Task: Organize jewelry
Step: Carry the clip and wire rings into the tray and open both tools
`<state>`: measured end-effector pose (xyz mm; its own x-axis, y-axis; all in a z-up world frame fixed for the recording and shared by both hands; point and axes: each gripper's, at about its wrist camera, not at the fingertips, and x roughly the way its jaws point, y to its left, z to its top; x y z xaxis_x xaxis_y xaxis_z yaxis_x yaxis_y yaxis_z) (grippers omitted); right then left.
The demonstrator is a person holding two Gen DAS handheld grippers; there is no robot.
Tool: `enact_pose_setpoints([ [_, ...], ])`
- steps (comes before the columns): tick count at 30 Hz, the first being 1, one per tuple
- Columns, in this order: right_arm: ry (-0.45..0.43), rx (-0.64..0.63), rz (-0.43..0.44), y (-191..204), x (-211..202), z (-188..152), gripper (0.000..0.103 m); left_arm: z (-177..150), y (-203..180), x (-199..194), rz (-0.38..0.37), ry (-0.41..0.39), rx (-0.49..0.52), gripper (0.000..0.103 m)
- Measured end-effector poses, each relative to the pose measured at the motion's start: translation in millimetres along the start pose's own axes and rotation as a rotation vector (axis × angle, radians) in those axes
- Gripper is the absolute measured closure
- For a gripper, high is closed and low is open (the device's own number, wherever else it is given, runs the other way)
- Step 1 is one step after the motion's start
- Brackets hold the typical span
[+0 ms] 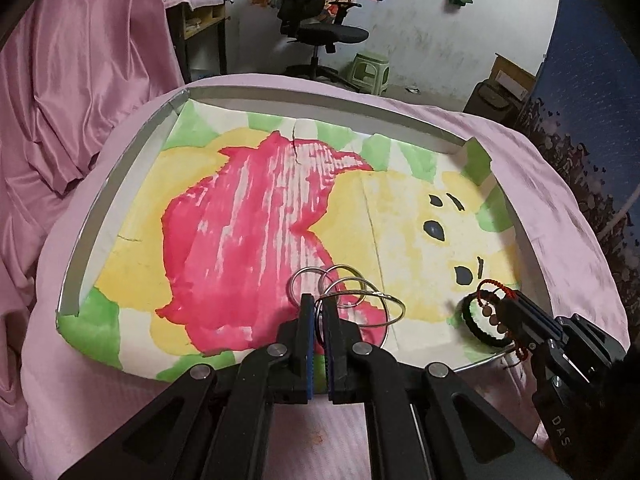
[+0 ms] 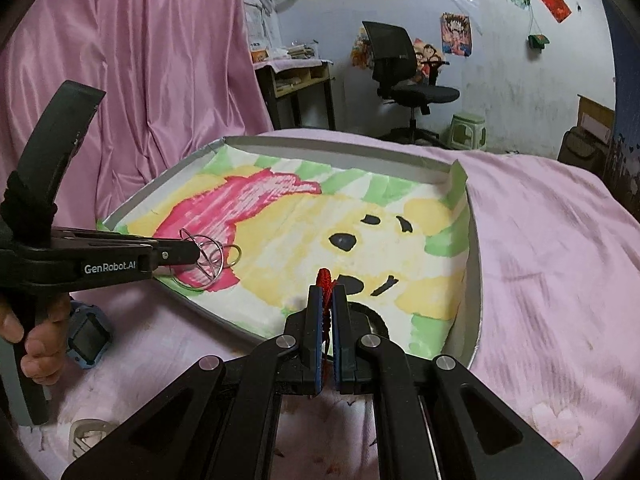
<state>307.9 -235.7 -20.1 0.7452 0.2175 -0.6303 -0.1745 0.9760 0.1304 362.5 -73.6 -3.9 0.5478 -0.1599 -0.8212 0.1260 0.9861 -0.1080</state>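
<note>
A shallow tray (image 1: 132,144) lined with a painted yellow, pink and green picture lies on a pink cloth. My left gripper (image 1: 319,300) is shut on a cluster of thin silver bangles (image 1: 362,300) over the tray's near edge; they also show in the right wrist view (image 2: 210,258). My right gripper (image 2: 327,290) is shut on a red cord bracelet (image 2: 324,280) with brown beads (image 1: 493,314). A black ring bracelet (image 1: 476,322) sits under it at the tray's near right corner.
The pink cloth (image 2: 552,260) covers the table around the tray. A blue watch (image 2: 86,338) lies on the cloth at the left. Behind are a pink curtain (image 1: 80,80), an office chair (image 1: 316,28), a green stool (image 1: 370,72) and a desk (image 1: 200,28).
</note>
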Motion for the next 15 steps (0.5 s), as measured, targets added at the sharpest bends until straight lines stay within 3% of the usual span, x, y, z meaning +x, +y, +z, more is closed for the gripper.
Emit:
enact_pose_setpoints([
  [4, 0.013, 0.004, -0.001, -0.6, 3.1, -0.8, 0.099, -1.9, 3.5, -1.6, -0.010, -0.014, -0.013, 0.097],
  [6, 0.014, 0.003, -0.007, -0.3, 3.6, -1.0, 0.098, -3.5, 3.5, -3.9, -0.013, -0.026, -0.009, 0.092],
  [10, 0.014, 0.009, -0.017, -1.8, 4.2, -1.1, 0.093, -7.4, 2.3, -14.3, 0.004, -0.078, 0.009, 0.046],
  [15, -0.029, 0.017, -0.025, -2.4, -7.5, -3.0, 0.078, -16.0, 6.9, -26.7, 0.026, -0.132, 0.017, 0.044],
])
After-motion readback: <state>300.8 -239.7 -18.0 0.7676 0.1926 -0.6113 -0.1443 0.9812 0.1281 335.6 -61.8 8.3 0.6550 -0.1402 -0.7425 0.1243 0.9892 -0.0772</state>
